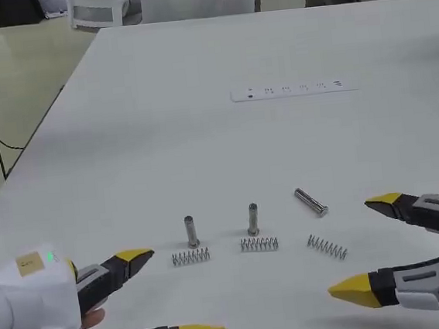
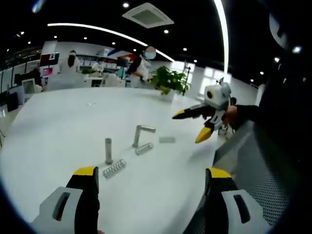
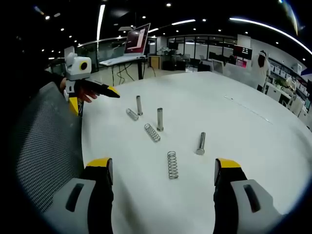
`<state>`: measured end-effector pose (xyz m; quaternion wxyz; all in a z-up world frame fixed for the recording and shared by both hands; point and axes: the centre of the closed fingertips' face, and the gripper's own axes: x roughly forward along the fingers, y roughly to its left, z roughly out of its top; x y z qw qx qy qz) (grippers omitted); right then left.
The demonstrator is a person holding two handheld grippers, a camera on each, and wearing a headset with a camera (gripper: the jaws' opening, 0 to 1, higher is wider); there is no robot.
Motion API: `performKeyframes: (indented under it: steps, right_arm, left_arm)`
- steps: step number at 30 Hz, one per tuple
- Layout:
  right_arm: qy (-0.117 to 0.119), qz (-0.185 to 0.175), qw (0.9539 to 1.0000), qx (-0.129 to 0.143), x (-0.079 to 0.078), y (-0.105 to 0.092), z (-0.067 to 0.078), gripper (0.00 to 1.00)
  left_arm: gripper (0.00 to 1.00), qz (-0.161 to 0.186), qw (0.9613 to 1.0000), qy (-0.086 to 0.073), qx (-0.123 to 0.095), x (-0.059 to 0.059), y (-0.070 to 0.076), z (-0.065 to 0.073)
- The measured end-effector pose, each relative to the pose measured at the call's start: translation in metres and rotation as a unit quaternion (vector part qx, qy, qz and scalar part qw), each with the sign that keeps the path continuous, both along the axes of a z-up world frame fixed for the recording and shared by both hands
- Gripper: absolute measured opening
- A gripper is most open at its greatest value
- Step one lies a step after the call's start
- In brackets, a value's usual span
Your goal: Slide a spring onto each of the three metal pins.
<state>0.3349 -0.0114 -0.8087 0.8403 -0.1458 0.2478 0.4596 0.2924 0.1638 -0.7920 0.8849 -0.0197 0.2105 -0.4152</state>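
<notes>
Head view: white rectangular table (image 1: 201,135) with three short silver metal pins in a row near the front. The left pin (image 1: 191,231) and middle pin (image 1: 253,218) stand upright. The right pin (image 1: 310,202) lies flat at an angle. Three small silver wire coil springs lie flat just in front of the pins: left spring (image 1: 190,257), middle spring (image 1: 259,244), right spring (image 1: 326,247). No spring is on a pin.

The left gripper (image 1: 174,297) has a grey body and black jaws with yellow tips. It sits low left with its jaws spread wide and nothing between them. Its upper tip points toward the left spring and is close to it but not touching. The right gripper (image 1: 365,245) is the same build and sits low right, jaws also wide apart and empty. The right spring lies near its tips, toward the middle.

The head view also shows a flat white socket strip (image 1: 294,89) set in the tabletop, well beyond the pins.

The gripper views add a grey mesh surface (image 3: 44,141) beside the table's near edge, a green potted plant (image 2: 168,80) and people far back. In the right gripper view the right spring sits about midway between that gripper's own tips, with the lying right pin beside it. In the left gripper view the left spring lies just past one of that gripper's own tips, and the right gripper hangs over the table's far side.

Room to move: bare tabletop runs from the pins to the socket strip. The table's left edge runs diagonally, well left of the left gripper. There is open surface between the two grippers.
</notes>
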Motion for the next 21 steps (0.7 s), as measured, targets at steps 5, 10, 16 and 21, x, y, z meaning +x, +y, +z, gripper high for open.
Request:
performKeyframes:
  steps: [5,10,16,21]
  right_arm:
    - [0.0,-0.002,1.0,0.0,0.0005,-0.0008,-0.0003,0.85]
    - [-0.002,-0.004,1.0,0.001,0.001,-0.0009,0.0008,0.85]
    - [-0.002,-0.006,1.0,0.0,0.0011,-0.001,0.0016,0.84]
    - [-0.006,-0.008,0.9999,0.0,0.0052,-0.0019,0.0044,0.83]
  left_arm:
    - [0.87,0.005,1.0,-0.002,-0.003,0.0013,0.0014,0.0012]
    - [0.87,0.005,1.0,-0.003,-0.002,0.0013,0.0019,0.001]
    - [0.86,0.006,1.0,-0.003,-0.002,0.0014,0.002,0.001]
    - [0.86,0.006,1.0,-0.002,0.0,0.0012,0.002,0.0006]
